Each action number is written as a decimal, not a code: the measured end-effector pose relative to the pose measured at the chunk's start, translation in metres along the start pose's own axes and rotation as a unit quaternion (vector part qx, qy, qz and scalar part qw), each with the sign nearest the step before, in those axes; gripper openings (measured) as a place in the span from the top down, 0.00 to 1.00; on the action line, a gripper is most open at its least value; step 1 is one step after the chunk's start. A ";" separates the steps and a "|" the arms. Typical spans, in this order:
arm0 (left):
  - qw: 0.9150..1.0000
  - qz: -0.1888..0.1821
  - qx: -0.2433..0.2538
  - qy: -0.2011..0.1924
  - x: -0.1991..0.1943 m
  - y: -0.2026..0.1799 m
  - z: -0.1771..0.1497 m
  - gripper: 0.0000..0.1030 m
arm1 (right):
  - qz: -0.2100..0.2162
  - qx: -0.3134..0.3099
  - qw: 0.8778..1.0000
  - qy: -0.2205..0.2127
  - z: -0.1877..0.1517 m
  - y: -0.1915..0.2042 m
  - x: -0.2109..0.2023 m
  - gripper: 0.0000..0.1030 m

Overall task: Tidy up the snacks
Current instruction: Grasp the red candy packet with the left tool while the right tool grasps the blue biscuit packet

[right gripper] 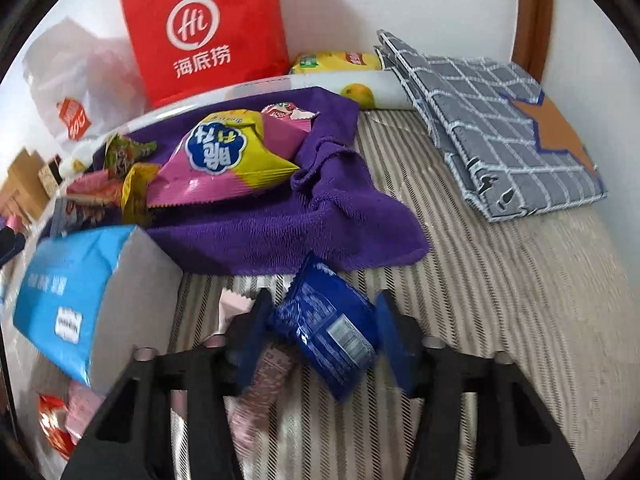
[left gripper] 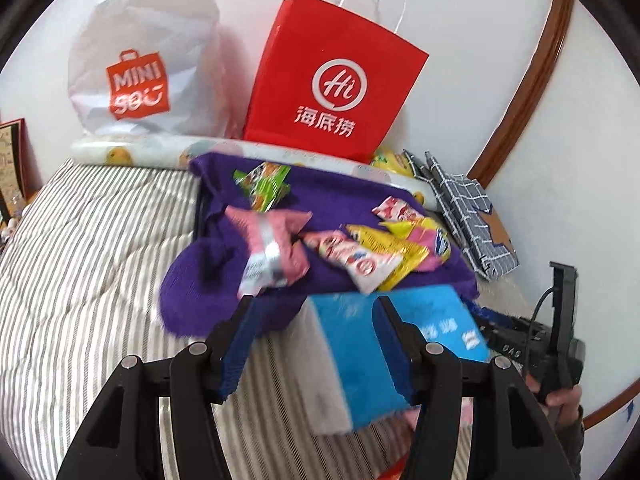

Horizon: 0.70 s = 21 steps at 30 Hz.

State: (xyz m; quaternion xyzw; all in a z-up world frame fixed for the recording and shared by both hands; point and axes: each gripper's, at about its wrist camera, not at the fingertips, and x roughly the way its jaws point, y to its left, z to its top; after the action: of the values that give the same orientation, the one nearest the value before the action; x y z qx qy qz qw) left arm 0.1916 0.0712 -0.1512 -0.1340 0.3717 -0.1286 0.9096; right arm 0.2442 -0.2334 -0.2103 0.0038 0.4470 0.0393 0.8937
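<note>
The striped bed (right gripper: 500, 320) lies bare toward its right side, up to the folded checked cloth (right gripper: 508, 128) by the wall; the purple towel (right gripper: 280, 236) and red paper bag (right gripper: 208, 36) crowd the far edge. The snacks heaped on the towel are blurred, their labels unreadable. The right hand-held gripper (right gripper: 326, 336) is clamped on a blue snack packet (right gripper: 328, 332) just off the towel's near edge. The left hand-held gripper (left gripper: 314, 304) stands apart, over a blue tissue pack (left gripper: 352, 356).
</note>
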 end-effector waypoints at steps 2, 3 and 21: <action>1.000 0.002 -0.003 0.002 -0.001 0.003 -0.007 0.45 | 0.003 -0.007 1.000 0.003 -0.005 0.001 -0.009 0.65; 1.000 0.002 -0.005 0.004 0.000 0.004 -0.009 0.45 | 0.008 -0.009 1.000 0.004 -0.008 0.002 -0.012 0.66; 0.998 -0.030 0.016 0.059 -0.015 -0.013 -0.050 0.44 | 0.056 0.012 0.998 -0.025 -0.064 0.006 -0.056 0.72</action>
State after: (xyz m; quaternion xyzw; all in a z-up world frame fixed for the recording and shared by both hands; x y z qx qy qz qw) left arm 0.1444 0.0565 -0.1715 -0.1231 0.4181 -0.1690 0.8840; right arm 0.1587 -0.2337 -0.2039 0.0408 0.4239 0.0838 0.9009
